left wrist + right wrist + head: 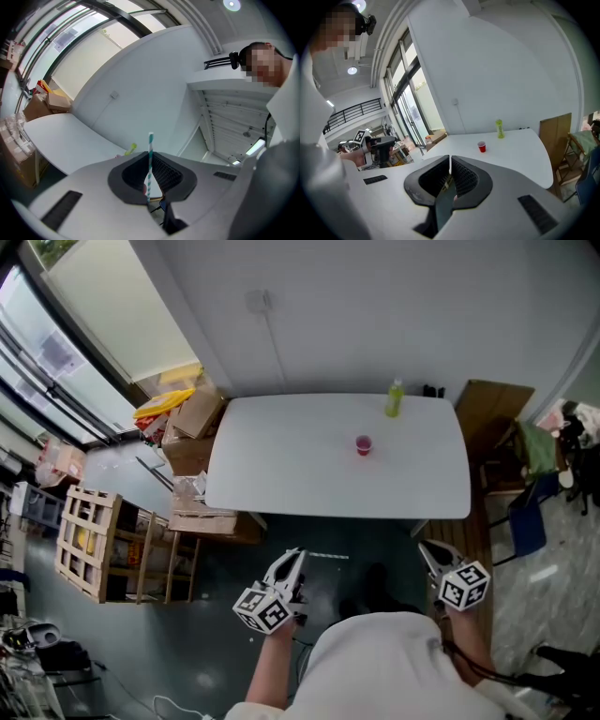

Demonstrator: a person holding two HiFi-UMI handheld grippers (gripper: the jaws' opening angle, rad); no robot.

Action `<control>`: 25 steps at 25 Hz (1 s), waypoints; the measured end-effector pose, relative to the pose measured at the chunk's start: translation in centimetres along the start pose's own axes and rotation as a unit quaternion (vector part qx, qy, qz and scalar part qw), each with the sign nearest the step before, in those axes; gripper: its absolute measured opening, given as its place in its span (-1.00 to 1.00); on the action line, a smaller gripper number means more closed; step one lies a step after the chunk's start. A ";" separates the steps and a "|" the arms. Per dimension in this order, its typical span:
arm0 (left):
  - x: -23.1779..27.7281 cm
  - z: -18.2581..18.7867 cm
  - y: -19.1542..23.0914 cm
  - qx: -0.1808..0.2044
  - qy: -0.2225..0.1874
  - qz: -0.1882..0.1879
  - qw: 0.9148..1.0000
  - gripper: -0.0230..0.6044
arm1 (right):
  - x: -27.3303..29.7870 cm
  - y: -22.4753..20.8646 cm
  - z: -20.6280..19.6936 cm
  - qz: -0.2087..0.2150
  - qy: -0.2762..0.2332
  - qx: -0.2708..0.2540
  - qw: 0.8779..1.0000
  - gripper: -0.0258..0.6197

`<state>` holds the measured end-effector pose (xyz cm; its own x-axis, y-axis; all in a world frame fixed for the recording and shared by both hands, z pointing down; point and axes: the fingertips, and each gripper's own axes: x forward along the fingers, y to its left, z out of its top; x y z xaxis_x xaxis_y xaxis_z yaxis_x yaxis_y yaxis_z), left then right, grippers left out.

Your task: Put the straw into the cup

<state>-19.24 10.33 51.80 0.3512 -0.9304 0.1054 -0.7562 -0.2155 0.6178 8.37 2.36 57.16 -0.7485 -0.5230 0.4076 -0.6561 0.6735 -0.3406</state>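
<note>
Well, behind red cup (pixel 364 444) — green bottle (pixel 395 398), label unreadable.

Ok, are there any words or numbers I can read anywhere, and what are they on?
No text here can be read.
Label on the tall yellow-green plastic bottle: print too small to read.
Paper sheets on the window glass: blurred.
Yellow and red packet on the brown cardboard boxes: too small.
Black-and-white square markers: patterns, no letters.
Small red plastic cup: no print visible.
</note>
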 end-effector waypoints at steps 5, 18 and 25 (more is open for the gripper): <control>1.8 0.6 0.1 -0.003 -0.010 0.015 1.000 -0.85 | 1.5 -2.2 0.8 0.010 0.002 0.007 1.000 -0.80; 8.9 2.9 0.5 0.011 -0.021 0.053 0.998 -0.85 | 5.1 -8.6 4.3 0.041 0.017 0.006 0.999 -0.80; 12.7 3.3 1.1 0.025 -0.035 0.082 0.996 -0.85 | 6.4 -12.2 5.0 0.051 0.029 0.010 0.998 -0.81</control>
<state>-17.46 -2.68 51.29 0.1829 -0.9724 0.1446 -0.8276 -0.0729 0.5565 11.07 -11.78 59.67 -0.8052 -0.4212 0.4174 -0.5790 0.7103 -0.4003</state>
